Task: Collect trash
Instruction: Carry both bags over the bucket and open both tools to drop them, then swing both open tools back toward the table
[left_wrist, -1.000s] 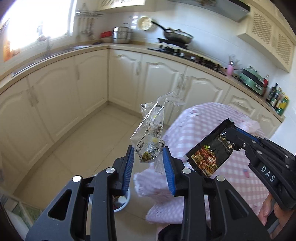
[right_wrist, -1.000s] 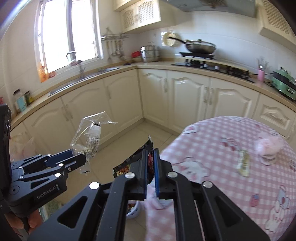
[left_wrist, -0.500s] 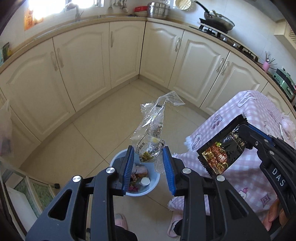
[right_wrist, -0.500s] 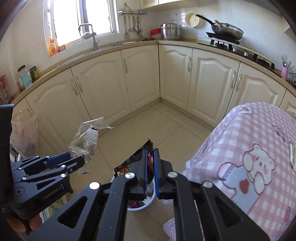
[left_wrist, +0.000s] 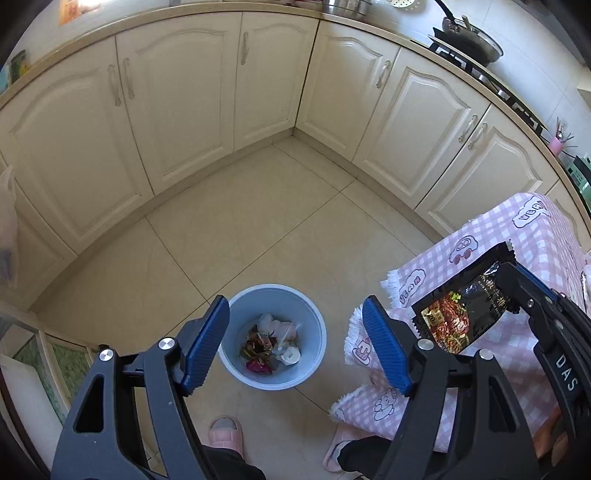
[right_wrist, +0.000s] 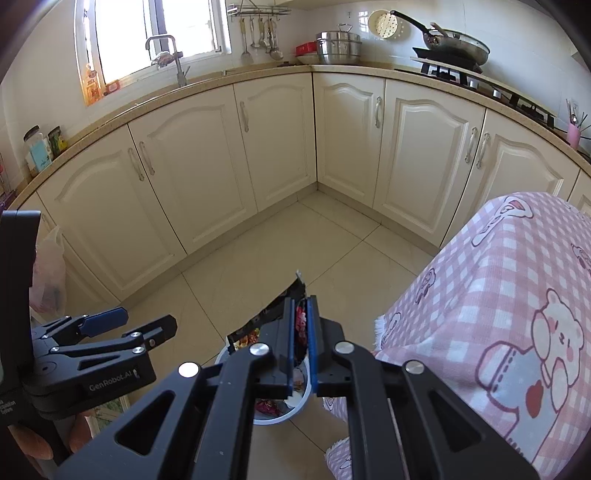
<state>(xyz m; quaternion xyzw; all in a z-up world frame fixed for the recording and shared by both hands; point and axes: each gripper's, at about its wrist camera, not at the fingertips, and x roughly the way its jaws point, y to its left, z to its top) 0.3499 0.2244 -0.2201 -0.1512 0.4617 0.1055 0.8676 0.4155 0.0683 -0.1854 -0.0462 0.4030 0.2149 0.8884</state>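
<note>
A light blue bin (left_wrist: 274, 290) stands on the floor tiles, holding food scraps and a piece of clear plastic (left_wrist: 287, 329). My left gripper (left_wrist: 295, 343) hangs right above it. Its jaws are opening wide and nothing is between the blue pads. In the right wrist view the left gripper (right_wrist: 149, 318) shows at the left, also bare. My right gripper (right_wrist: 301, 325) is shut on a black snack packet (right_wrist: 266, 321) over the bin (right_wrist: 295, 406), which it mostly hides. The left wrist view shows that packet (left_wrist: 461, 310) at the right, beside the bin.
A table under a pink checked cloth (left_wrist: 517, 229) stands close on the right, its fringe hanging near the bin. Cream cabinets (right_wrist: 280, 147) wrap the far corner. A pink slipper (left_wrist: 225, 430) is just below the bin. A plastic bag (right_wrist: 51, 273) hangs at the left.
The left jaws have spread wide and the clear wrapper has left them. Both grippers sank and tipped down over the bin. The right gripper kept hold of the black packet.
</note>
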